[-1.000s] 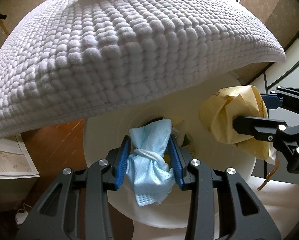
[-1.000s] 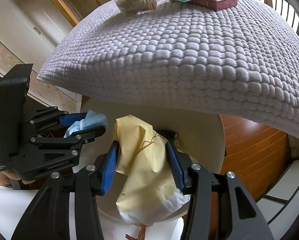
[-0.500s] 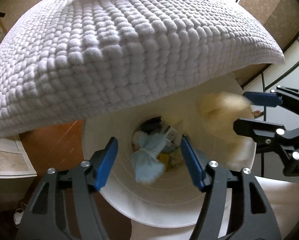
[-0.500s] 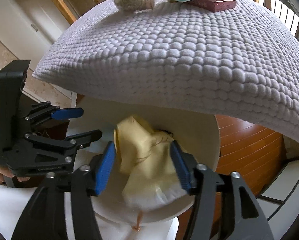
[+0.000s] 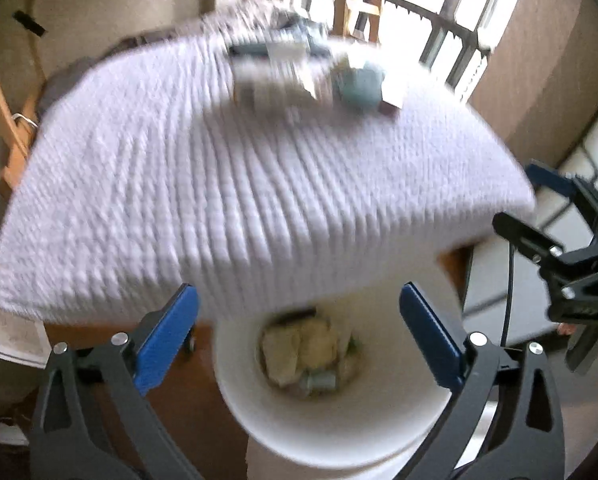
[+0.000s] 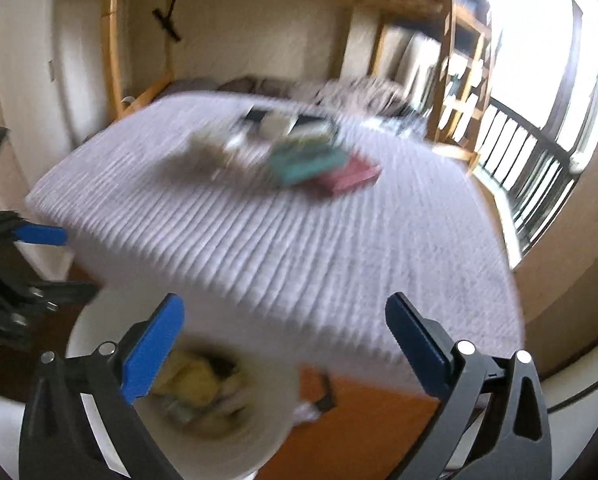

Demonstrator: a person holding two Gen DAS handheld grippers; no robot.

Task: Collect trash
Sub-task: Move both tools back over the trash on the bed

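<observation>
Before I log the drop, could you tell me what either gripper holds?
Nothing: the left gripper and right gripper are opening, empty, above the bin.

White, lilac and blue over an orange floor

The bin is plain white, with pale yellow crumpled paper inside. The bed cover is pale lilac with a ribbed, bumpy weave. On it lie a teal book and a pink-red book. Gripper pads are bright blue on black arms. The floor is orange wood.
</observation>
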